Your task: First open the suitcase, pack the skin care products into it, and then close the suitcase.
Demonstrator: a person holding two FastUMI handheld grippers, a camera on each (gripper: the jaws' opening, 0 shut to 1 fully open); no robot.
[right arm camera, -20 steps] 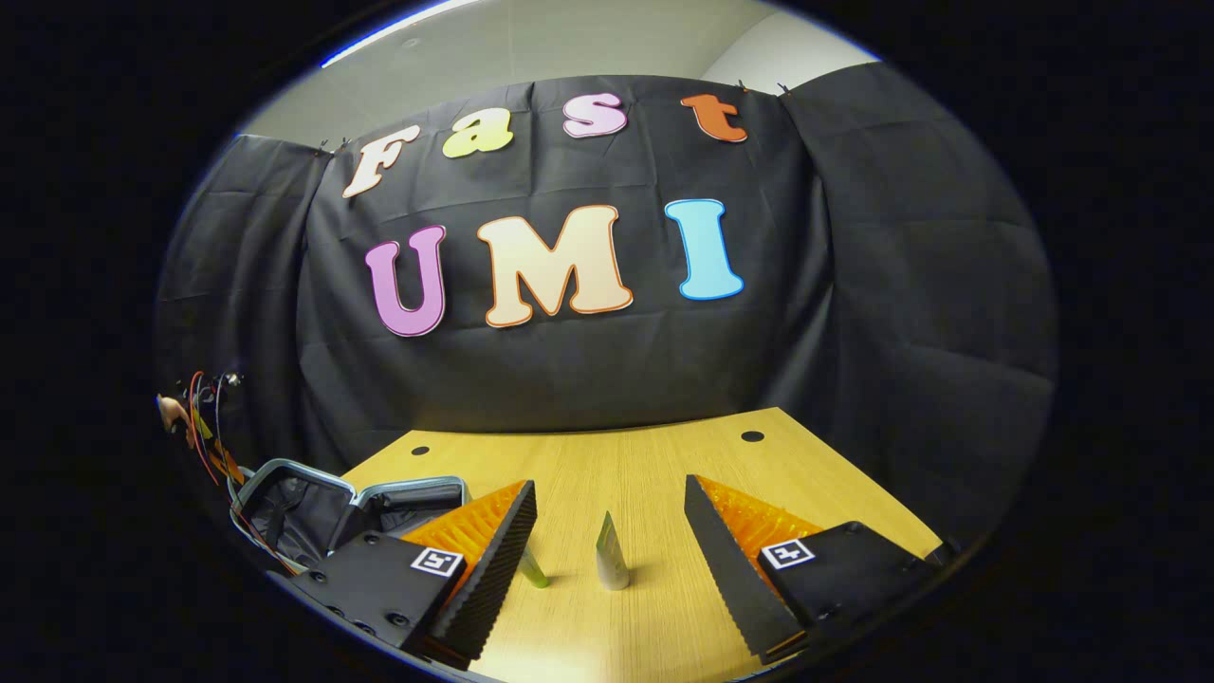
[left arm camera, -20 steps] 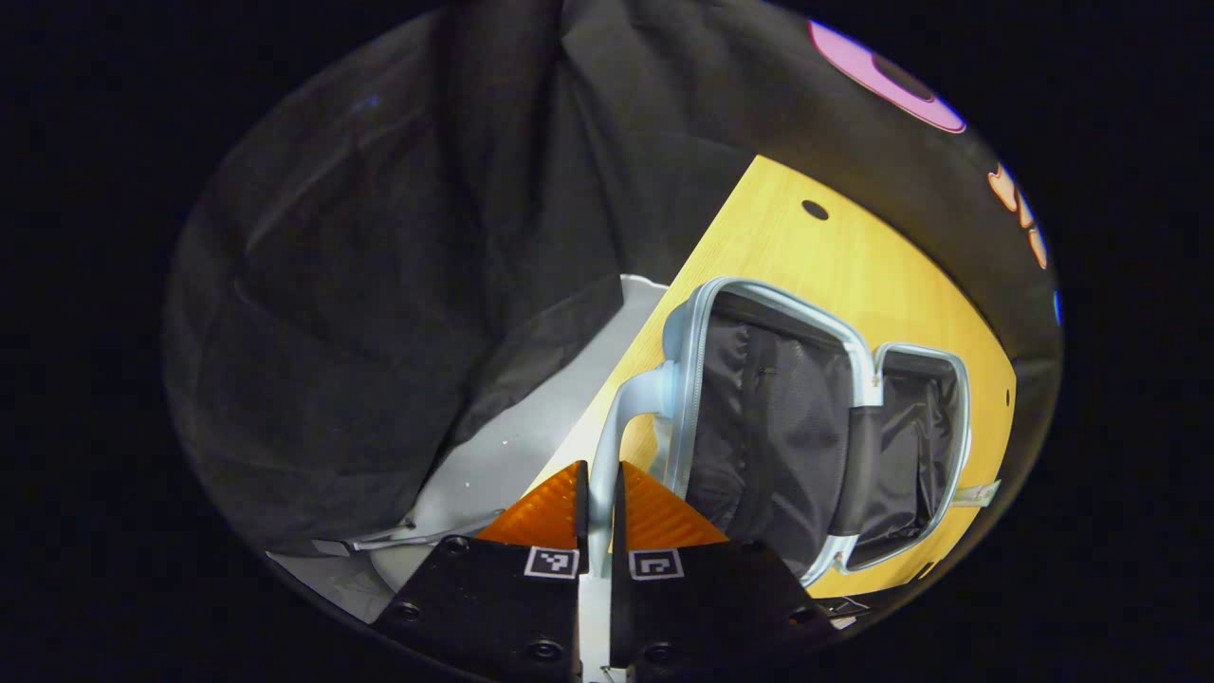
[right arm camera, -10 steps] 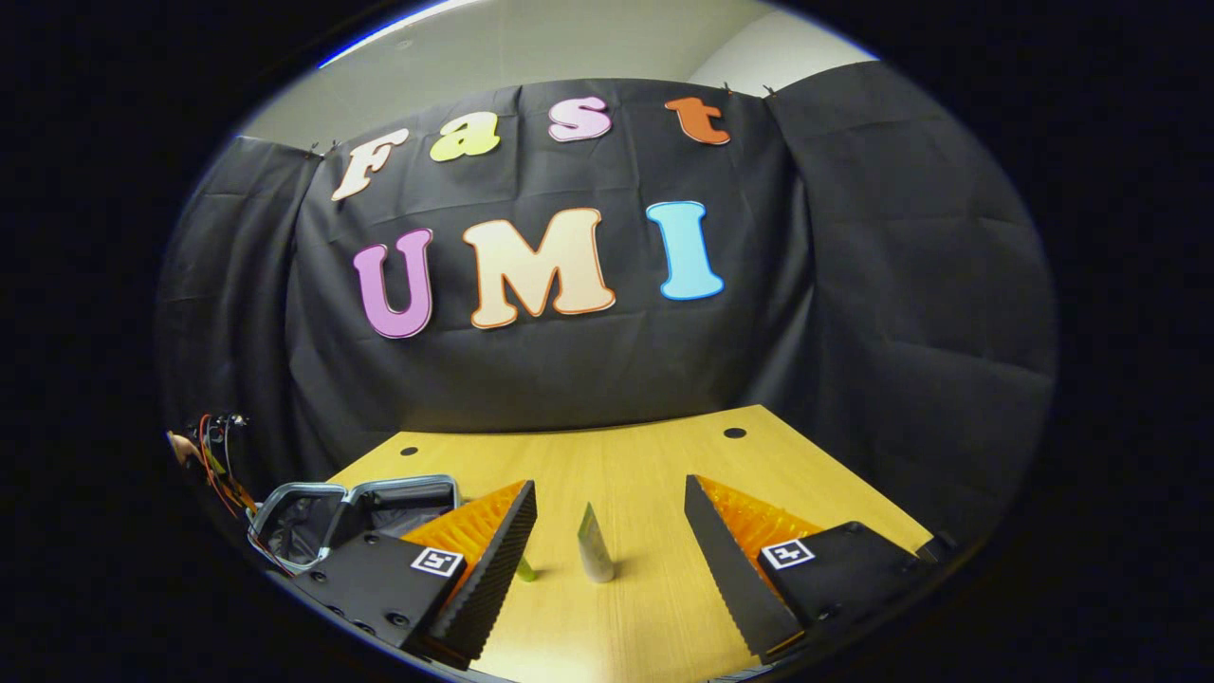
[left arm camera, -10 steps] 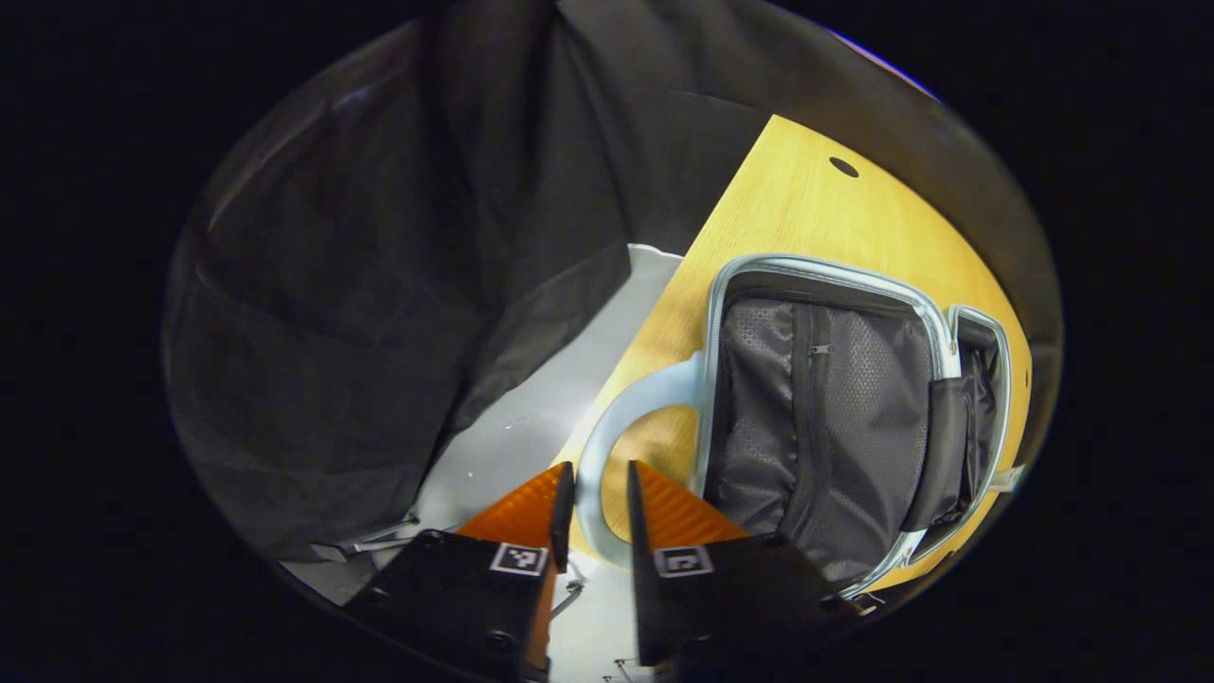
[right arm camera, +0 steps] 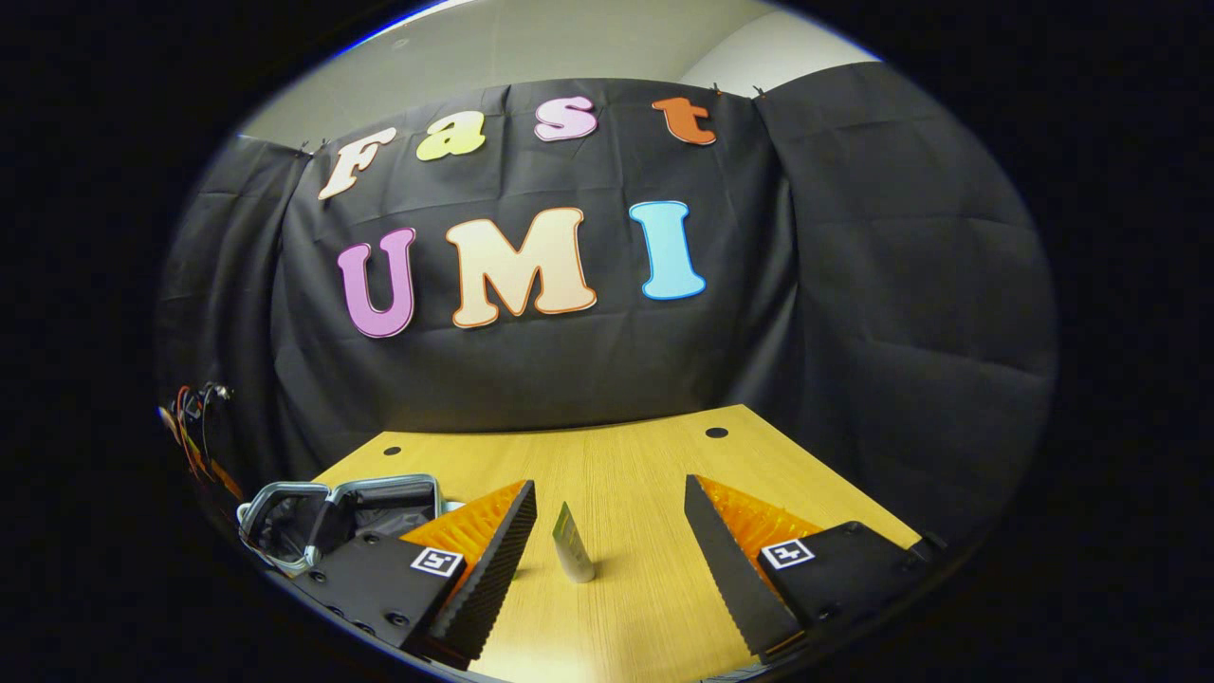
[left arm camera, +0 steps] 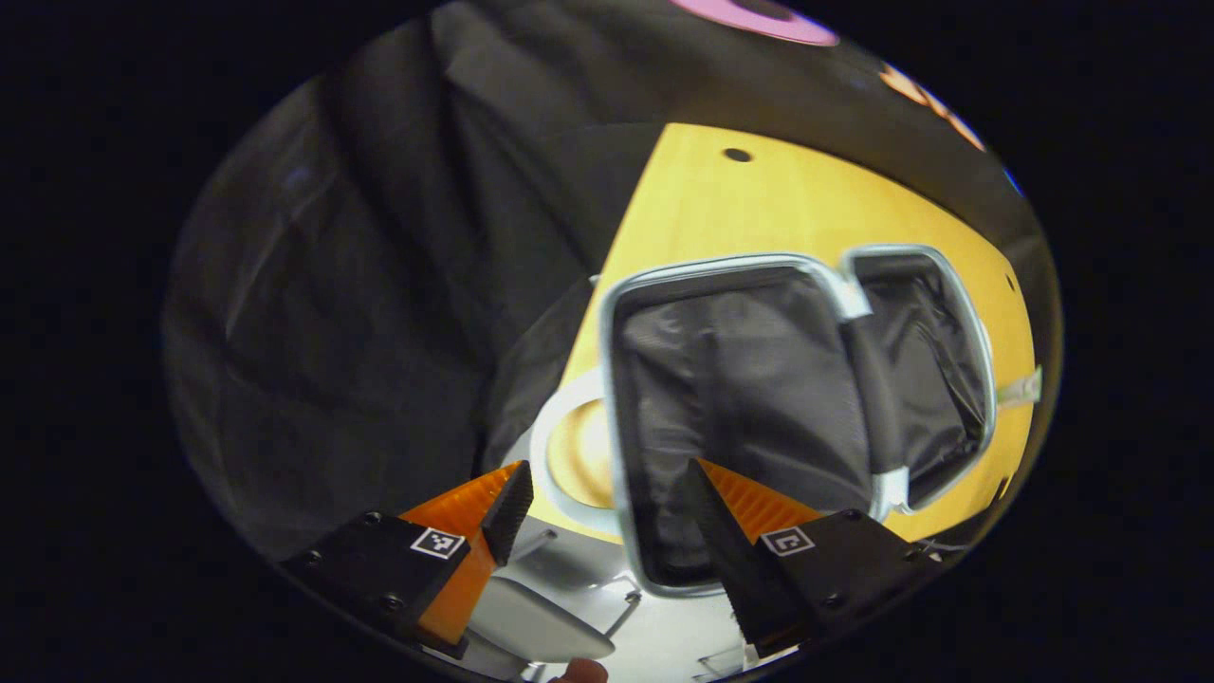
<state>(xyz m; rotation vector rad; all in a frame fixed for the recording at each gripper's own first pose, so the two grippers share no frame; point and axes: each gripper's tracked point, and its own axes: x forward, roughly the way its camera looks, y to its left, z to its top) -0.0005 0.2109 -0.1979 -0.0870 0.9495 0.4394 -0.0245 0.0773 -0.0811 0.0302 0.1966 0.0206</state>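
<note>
Where the left gripper view looks down: left gripper (left arm camera: 607,503) spread wide, empty, over suitcase (left arm camera: 759,398) lying open on table (left arm camera: 740,209), grey lining bare. Right gripper view: right gripper (right arm camera: 607,541) wide, empty; tube (right arm camera: 572,557) standing upright between fingers, suitcase at left.

In the left gripper view, a silver-framed suitcase (left arm camera: 759,379) with black fabric lining is seen lying open on a yellow wooden table (left arm camera: 759,204), both halves spread flat and joined by a black hinge strip. A pale curved handle (left arm camera: 555,455) is attached to the near half's left side, over the table's edge. The left gripper (left arm camera: 607,498), with orange ribbed fingers (left arm camera: 730,498) on black mounts, is held with its jaws spread wide; the suitcase's near rim is seen between them, untouched.
</note>
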